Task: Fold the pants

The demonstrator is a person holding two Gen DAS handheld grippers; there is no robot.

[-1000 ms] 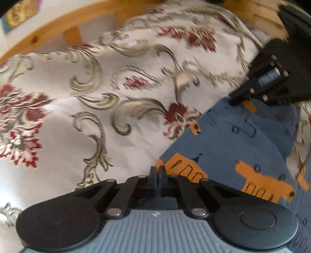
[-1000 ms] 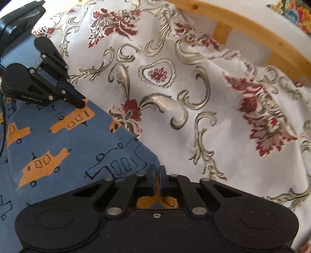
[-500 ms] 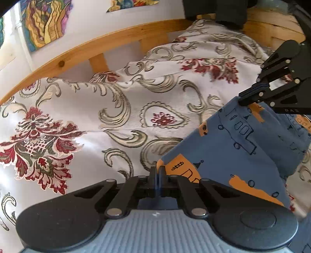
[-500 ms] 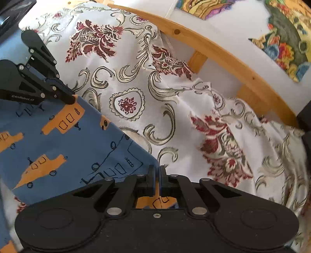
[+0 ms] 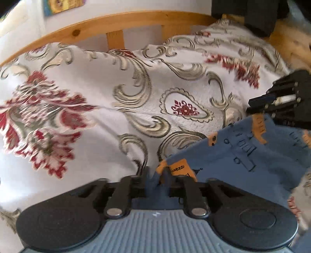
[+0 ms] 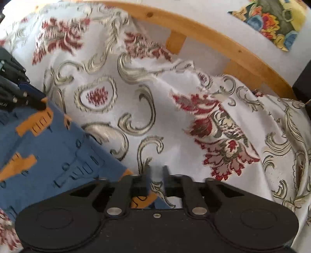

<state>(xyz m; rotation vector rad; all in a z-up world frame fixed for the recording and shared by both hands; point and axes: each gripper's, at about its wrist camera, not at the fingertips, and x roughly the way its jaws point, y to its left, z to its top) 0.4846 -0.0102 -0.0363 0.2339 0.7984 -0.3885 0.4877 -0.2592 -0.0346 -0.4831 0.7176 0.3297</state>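
The blue pants (image 5: 243, 155) with orange vehicle prints lie spread on the patterned bedspread (image 5: 97, 136). My left gripper (image 5: 156, 176) has its fingers parted, and a corner of the pants sits loosely in the gap. In the right wrist view the pants (image 6: 48, 151) fill the lower left. My right gripper (image 6: 156, 175) is open, with bedspread showing between its fingers and the pants corner just below and left of them. Each gripper appears in the other's view: the right gripper (image 5: 252, 107) at the pants' far corner, the left gripper (image 6: 40, 102) likewise.
A curved wooden bed rail (image 5: 116, 21) runs behind the white floral bedspread (image 6: 175, 116), also seen as the wooden bed rail (image 6: 213, 40). Colourful pictures (image 6: 276, 17) hang on the white wall. A black object (image 5: 243, 13) sits at the far right corner.
Both grippers were shut on the pants' corners; now their fingers have parted. The right one has let its corner go. The pants have come down onto the bedspread.
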